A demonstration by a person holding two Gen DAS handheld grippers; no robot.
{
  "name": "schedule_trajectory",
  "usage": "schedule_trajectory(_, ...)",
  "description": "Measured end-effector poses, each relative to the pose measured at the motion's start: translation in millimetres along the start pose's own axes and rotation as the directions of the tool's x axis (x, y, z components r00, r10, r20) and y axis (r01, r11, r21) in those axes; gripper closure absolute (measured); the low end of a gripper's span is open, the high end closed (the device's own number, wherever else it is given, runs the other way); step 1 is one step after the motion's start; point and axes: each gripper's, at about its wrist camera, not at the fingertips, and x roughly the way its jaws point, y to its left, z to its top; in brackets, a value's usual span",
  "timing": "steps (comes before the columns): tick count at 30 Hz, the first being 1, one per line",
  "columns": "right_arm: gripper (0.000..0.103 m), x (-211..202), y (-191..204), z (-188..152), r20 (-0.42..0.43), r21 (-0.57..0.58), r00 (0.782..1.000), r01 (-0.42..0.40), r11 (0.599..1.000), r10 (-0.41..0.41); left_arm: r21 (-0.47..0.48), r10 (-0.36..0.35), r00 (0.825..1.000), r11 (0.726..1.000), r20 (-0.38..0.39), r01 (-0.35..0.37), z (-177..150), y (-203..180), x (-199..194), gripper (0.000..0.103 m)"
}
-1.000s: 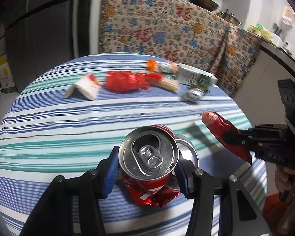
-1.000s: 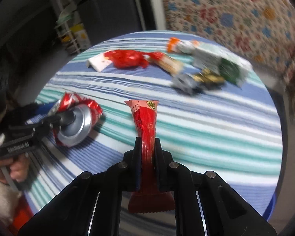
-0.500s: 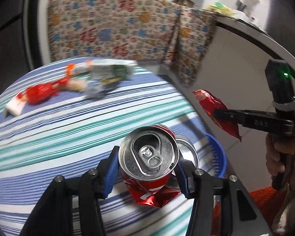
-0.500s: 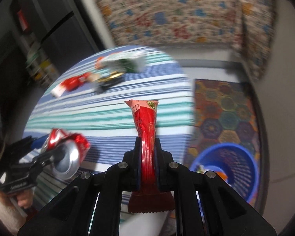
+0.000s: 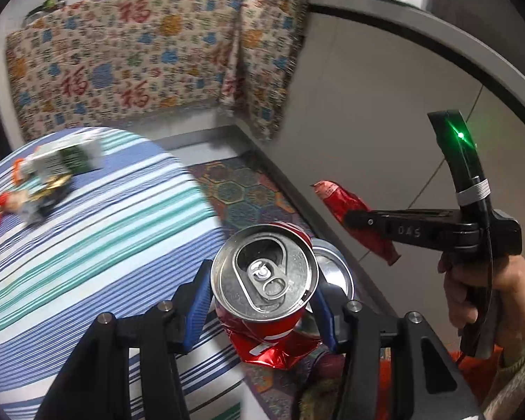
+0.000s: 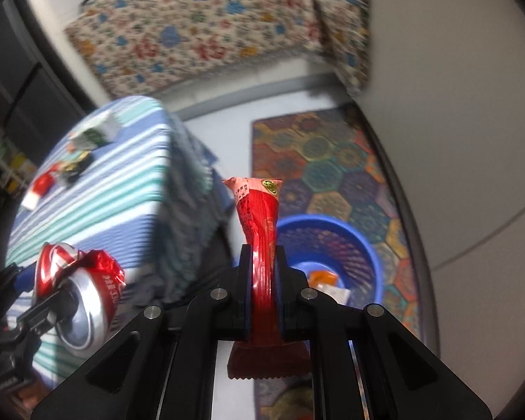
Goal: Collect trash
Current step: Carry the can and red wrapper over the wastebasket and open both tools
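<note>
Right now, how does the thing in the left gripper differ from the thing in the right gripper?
The left gripper holds a crushed can, rigid metal with an open top; the right gripper pinches a flat, soft wrapper. The can keeps its jaws well apart; the wrapper lets its jaws nearly meet. Both are red trash, held off the table.

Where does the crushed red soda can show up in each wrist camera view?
Left wrist view: the crushed red soda can sits bottom centre, clamped in the left gripper.
Right wrist view: it sits lower left, in that gripper.
Shared landmark: the blue and teal striped tablecloth, left of the can in one, above it in the other.
</note>
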Motion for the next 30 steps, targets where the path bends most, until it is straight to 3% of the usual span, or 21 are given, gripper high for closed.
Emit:
schedule_trajectory(6,0.093,7,-43,1,-0.023,0.085,0.999,0.030,0.996,-0.029,0.028,-0.024,0.999,0.999,-0.036,0.025,10,-33,54,0.050)
schedule_trajectory(14,0.093,22,-76,0,-0.055,0.147,0.998,0.028,0.989,-0.021,0.061,-0.041,0.995,0.997,-0.085,0.047,14,-48,104,0.050)
schedule_trajectory(27,0.090,29,-77,4,-0.048,0.175,0.999,0.010,0.984,-0.002,0.093,-0.014,0.992,0.995,-0.128,0.026,5,-59,141,0.049)
schedule_trajectory(30,0.088,31,-75,6,-0.043,0.176,0.999,0.011,0.984,-0.004,0.104,-0.016,0.990,0.994,-0.137,0.030,4,-62,150,0.041)
